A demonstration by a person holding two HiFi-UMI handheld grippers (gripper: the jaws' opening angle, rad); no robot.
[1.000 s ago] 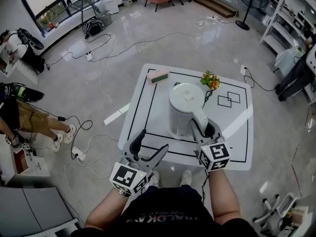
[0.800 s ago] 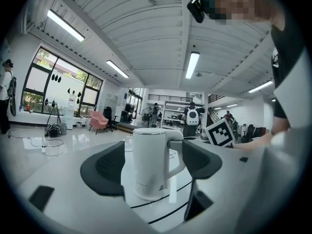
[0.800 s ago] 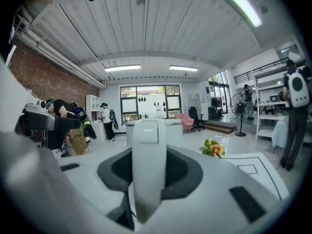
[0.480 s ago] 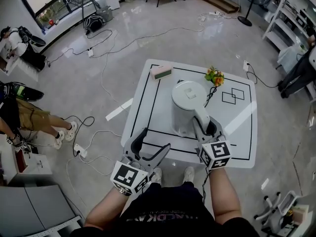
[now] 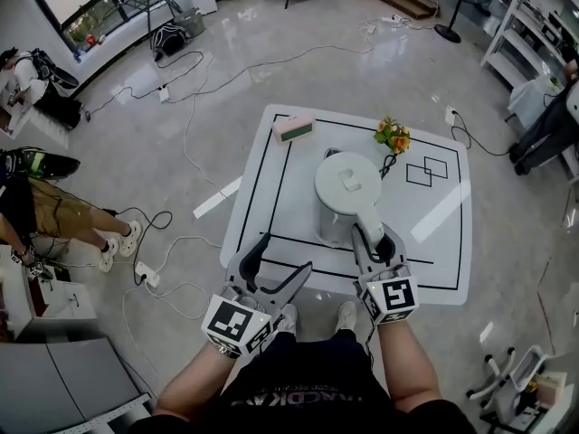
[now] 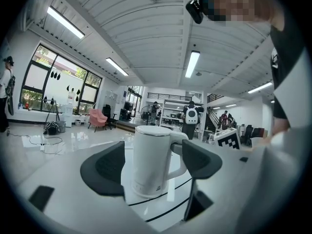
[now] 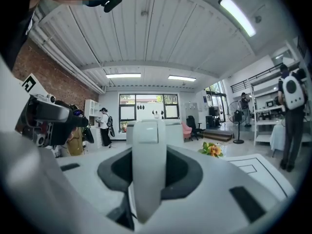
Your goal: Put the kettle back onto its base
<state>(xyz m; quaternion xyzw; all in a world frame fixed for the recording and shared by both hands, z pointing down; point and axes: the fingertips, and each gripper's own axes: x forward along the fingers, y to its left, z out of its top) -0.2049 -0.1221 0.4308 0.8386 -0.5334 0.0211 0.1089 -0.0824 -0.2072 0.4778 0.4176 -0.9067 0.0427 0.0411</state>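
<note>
Right gripper view is showing my right gripper (image 7: 149, 175) clamping the handle (image 7: 148, 145) of the kettle (image 5: 348, 186), with both pads pressing on its sides. The kettle is standing upright near the middle of the table (image 5: 271, 208), inside the black lines, with the flowers (image 5: 393, 136) just beyond it. It is looking seated rather than lifted, though I cannot tell that for sure. My left gripper (image 6: 152, 165) is hanging at the near table edge with its jaws wide and nothing between them, the kettle well beyond. I am judging this to be the carrying step, with the grip made and the placing not yet done. I am not picking out the base for certain. The next move is calling for finding it, keeping the kettle upright, and lowering it squarely on.
</note>
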